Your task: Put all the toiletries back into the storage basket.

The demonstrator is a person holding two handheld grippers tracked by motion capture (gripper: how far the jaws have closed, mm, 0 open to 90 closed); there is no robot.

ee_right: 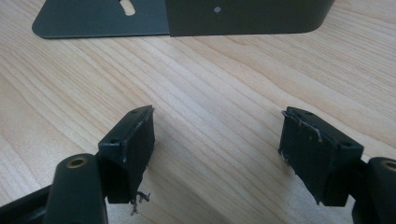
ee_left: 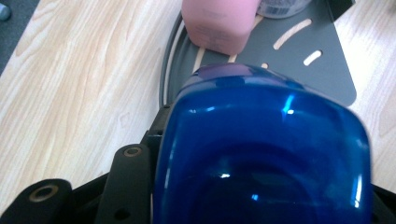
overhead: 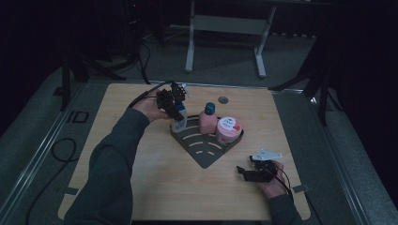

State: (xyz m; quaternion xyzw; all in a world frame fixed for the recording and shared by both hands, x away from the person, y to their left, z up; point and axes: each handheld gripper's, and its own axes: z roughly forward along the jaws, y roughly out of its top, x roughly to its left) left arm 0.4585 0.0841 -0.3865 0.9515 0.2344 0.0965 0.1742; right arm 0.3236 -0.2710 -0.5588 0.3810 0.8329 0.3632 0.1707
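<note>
My left gripper (overhead: 173, 108) is shut on a blue-topped bottle (overhead: 179, 120) and holds it upright at the left end of a dark grey slotted corner tray (overhead: 205, 152). In the left gripper view the translucent blue top (ee_left: 266, 154) hides most of the jaws, with one black finger (ee_left: 128, 186) showing beside it. A pink bottle with a teal cap (overhead: 207, 119) and a pink jar with a white lid (overhead: 228, 129) stand in the tray. My right gripper (overhead: 246, 172) rests low on the table near the front right, open with bare wood between its fingers (ee_right: 133, 144).
In the left gripper view the pink bottle (ee_left: 219, 23) stands just beyond the blue top on the tray (ee_left: 322, 70). The tray's wall (ee_right: 243, 16) lies ahead of my right gripper. A small round hole (overhead: 223, 100) sits near the table's far edge.
</note>
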